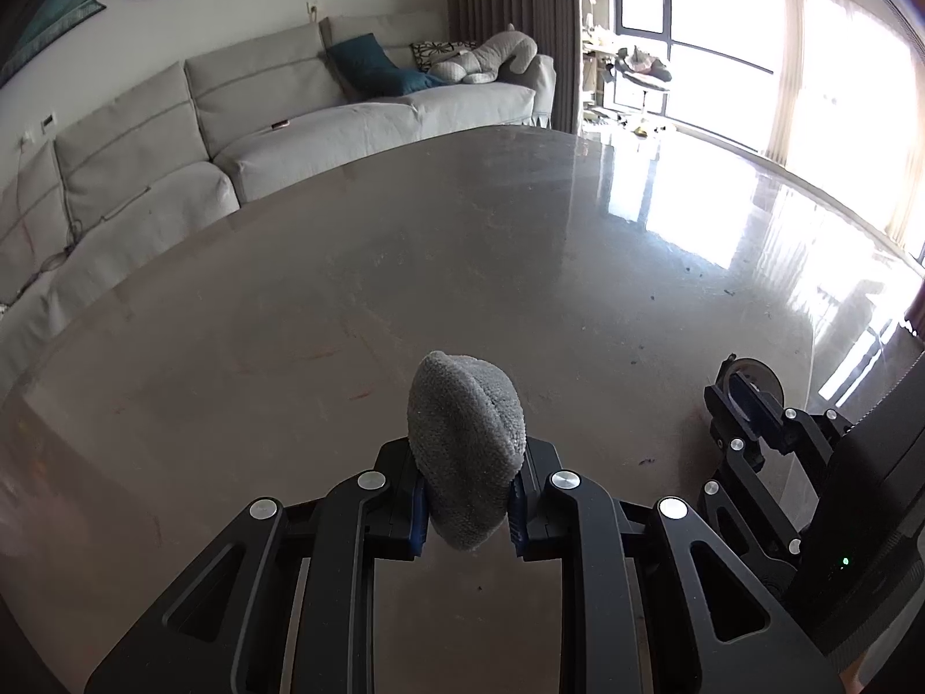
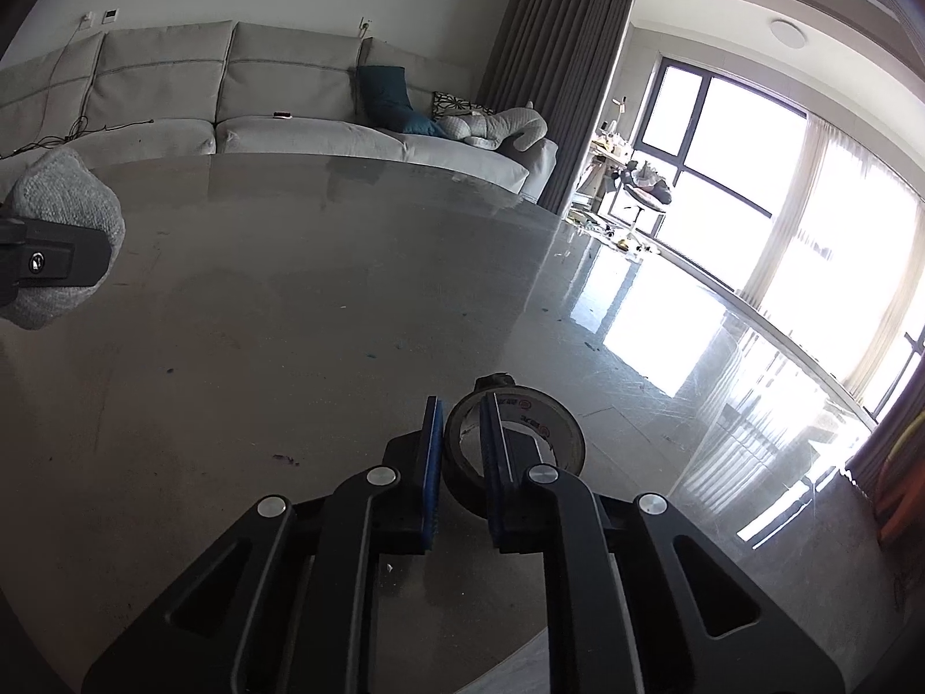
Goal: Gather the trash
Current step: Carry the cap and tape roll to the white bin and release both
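My left gripper (image 1: 467,497) is shut on a folded grey cloth (image 1: 465,451) and holds it above the round grey table (image 1: 404,266). The cloth (image 2: 63,202) and one left finger (image 2: 52,257) also show at the left edge of the right wrist view. My right gripper (image 2: 462,451) is shut on the wall of a roll of clear tape (image 2: 537,434), with one finger inside the ring. The right gripper (image 1: 746,405) shows at the right of the left wrist view, low over the table. Small dark specks (image 2: 283,458) lie on the table top.
A long grey sofa (image 1: 289,115) with a blue cushion (image 1: 376,66) and a soft toy (image 1: 491,58) stands beyond the table's far edge. Curtains (image 2: 555,58) and bright windows (image 2: 751,173) are at the right. More specks (image 1: 691,272) lie toward the table's right side.
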Available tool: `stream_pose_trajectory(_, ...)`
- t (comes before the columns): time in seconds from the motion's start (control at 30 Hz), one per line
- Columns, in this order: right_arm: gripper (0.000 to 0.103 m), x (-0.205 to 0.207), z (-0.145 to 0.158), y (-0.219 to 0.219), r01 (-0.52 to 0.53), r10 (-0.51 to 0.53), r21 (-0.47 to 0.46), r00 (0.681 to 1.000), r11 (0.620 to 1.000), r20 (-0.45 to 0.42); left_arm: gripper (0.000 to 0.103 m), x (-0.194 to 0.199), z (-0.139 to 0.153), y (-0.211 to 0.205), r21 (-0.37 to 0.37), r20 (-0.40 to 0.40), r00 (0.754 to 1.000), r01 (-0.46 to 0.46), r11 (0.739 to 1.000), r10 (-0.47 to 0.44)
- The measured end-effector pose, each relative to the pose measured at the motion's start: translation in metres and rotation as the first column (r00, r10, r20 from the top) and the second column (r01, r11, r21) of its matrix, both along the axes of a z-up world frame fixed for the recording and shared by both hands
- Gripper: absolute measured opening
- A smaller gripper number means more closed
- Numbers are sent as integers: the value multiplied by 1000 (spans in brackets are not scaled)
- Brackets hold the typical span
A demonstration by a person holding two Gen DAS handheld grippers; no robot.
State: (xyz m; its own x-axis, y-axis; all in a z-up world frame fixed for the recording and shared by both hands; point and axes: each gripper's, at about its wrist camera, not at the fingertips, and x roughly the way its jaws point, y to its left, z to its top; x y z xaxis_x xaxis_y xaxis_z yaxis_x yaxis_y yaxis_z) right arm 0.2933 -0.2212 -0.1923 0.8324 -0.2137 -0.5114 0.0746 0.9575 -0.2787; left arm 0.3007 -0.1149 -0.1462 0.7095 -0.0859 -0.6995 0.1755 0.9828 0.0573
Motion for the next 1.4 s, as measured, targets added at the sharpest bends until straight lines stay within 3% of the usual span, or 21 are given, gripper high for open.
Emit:
stream_pose_trajectory(0.3, 14, -29, 50, -4, -32, 29, 42, 996, 999, 90, 20, -11, 10, 3, -23, 7, 1000, 1, 1000, -1)
stream_pose_trajectory(0.5, 14, -81, 84, -18, -34, 27, 51, 991, 998, 133, 21, -46, 24, -6, -45, 24, 998, 54, 998, -53)
stream_pose_trajectory(0.7, 14, -154, 84, -44, 21, -28, 79, 995, 997, 95, 21, -98, 22, -38, -66, 24, 987, 160, 985, -159)
stream_pose_trajectory(1.03, 14, -251, 69, -91, 180, -186, 126, 982, 976, 36, 21, -196, -21, -112, -95, -70, 928, 360, 928, -367)
stream_pose_trajectory(1.4, 14, -286, 57, -123, 275, -280, 153, 960, 949, 16, 21, -254, -47, -165, -71, -132, 857, 493, 867, -498)
